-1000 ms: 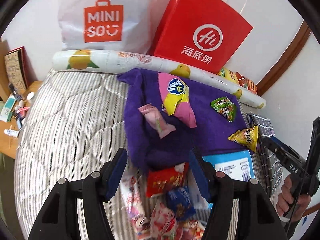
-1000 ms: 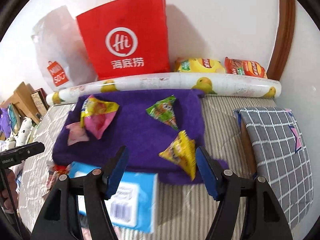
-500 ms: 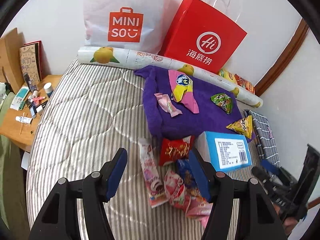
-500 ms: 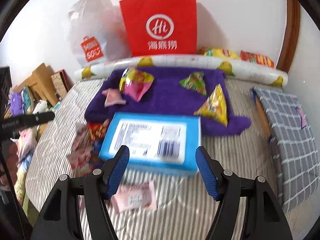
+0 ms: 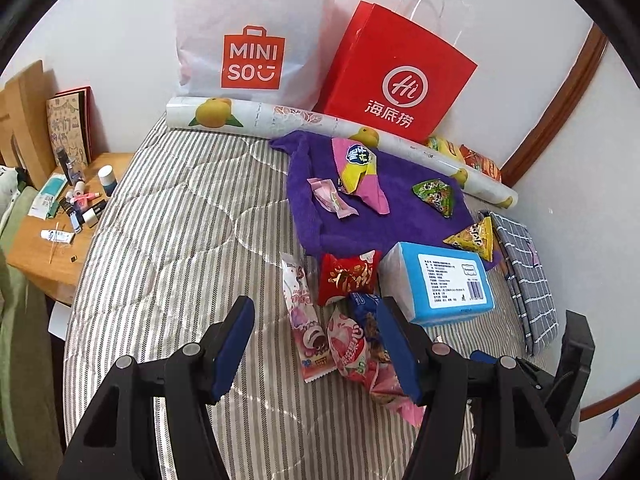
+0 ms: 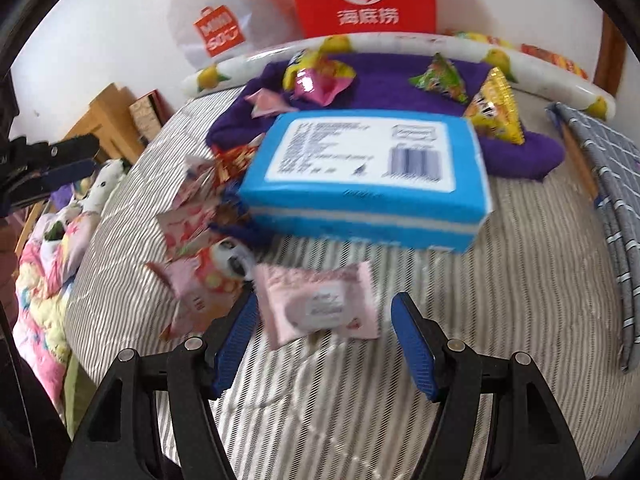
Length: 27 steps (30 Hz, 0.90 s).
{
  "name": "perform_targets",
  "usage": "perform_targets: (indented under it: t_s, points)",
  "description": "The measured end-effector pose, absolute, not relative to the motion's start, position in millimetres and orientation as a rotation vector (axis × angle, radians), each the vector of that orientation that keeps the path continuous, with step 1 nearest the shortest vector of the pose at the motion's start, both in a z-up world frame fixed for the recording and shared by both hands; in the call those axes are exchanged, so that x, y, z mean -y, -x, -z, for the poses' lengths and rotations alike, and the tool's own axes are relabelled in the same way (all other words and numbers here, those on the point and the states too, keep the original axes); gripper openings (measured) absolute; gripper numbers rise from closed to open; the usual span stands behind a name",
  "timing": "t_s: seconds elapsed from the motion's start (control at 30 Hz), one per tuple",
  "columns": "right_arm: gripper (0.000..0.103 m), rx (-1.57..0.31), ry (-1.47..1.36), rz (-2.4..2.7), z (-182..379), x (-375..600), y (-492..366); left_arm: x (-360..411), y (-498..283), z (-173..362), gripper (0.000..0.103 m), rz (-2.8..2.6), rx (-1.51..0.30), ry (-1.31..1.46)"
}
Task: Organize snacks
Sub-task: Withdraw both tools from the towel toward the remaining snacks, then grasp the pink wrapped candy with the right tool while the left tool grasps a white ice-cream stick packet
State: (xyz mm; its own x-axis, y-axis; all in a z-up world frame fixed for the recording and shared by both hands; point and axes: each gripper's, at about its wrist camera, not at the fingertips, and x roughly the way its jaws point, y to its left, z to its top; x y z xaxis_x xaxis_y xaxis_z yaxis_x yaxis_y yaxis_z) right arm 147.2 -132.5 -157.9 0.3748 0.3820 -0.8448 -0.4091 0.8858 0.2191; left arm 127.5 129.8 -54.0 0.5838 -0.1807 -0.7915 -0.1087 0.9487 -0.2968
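The pink snack packet (image 6: pixel 320 304) lies flat on the striped bed (image 6: pixel 520 280), directly ahead of the right gripper (image 6: pixel 324 344) and partly between its blue fingers (image 6: pixel 412 348). The packet is judged to be light, soft and crinkly, with a slick film surface; it is likely to buckle or slide if pinched at its puffed middle. A hold across a short edge, or on a sealed end seam, is recommended, with gentle closing so that the contents are not crushed.

The right gripper is held low and tilted down toward the bed, with its fingers spread wide and nothing between the pads. Just beyond the packet stands the blue box (image 6: pixel 368 172), near a loose pile of wrappers (image 6: pixel 200 240).

The left gripper (image 5: pixel 316 348) is held higher, looking down along the bed; its fingers are likewise wide apart and empty. The pile of wrappers (image 5: pixel 348 340) is seen between them, but apart from them. Several snacks are already set on the purple towel (image 5: pixel 312 208), among them a green triangular bag (image 5: pixel 436 196) and a yellow triangular bag (image 5: pixel 474 238).
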Motion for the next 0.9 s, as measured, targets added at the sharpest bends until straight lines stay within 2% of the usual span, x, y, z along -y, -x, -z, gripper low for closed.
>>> perform_targets:
  t_s: [0.07,0.73,0.9]
  points:
    - [0.075,-1.072,0.048,-0.516,160,128,-144,-131,-125,54,0.062,0.047,-0.949,0.337]
    - [0.075,-1.066,0.175,-0.441,191,109,-154,-144,-120,67,0.062,0.039,-0.974,0.343]
    - [0.065,-1.041,0.21,-0.433,191,106,-155,-146,-122,70,0.062,0.04,-0.981,0.34]
